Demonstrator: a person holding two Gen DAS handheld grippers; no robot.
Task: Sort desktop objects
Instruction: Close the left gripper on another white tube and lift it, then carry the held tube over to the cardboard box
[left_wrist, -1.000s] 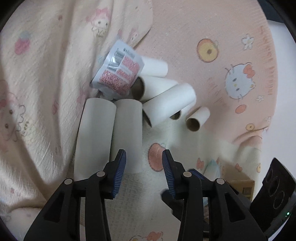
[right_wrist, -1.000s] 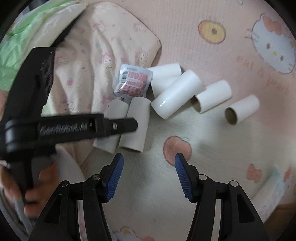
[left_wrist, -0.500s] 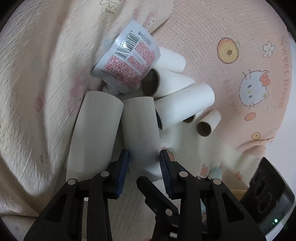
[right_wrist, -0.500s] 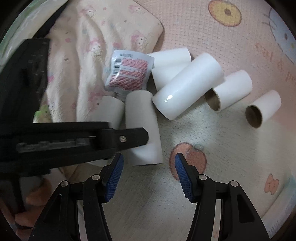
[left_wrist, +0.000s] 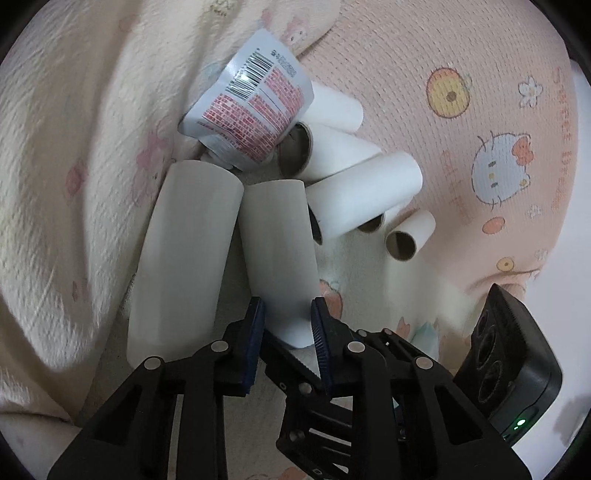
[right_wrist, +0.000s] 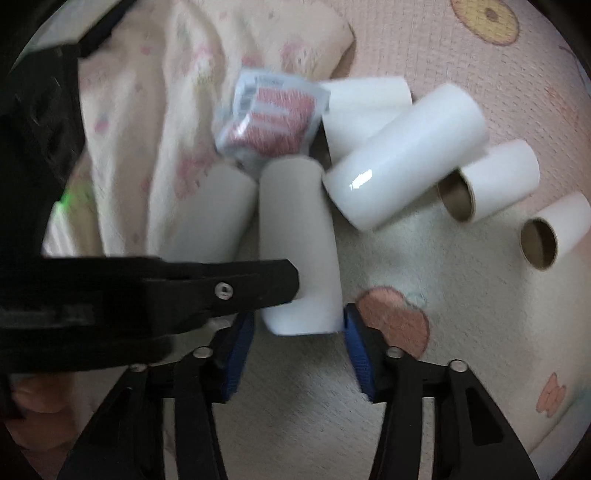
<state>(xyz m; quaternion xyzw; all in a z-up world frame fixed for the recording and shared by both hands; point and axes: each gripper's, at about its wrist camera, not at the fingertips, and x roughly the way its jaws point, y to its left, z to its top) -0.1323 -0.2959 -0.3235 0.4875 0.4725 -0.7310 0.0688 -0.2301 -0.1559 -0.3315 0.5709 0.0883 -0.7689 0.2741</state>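
Tubes (left_wrist: 362, 199) crowded, packet (left_wrist: 251, 118) seemingly overlapping them

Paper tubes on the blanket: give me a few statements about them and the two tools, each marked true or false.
1. Both tools straddle the same tube. True.
2. The printed packet lies apart from all the tubes. False: it rests on them at the pile's far end.
3. The left tool holds a packet. False: only the tube's near end sits between its pads.
4. The tubes lie on their sides. True.
5. The right tool is over the small open-ended tube. False: that tube lies off to the side.
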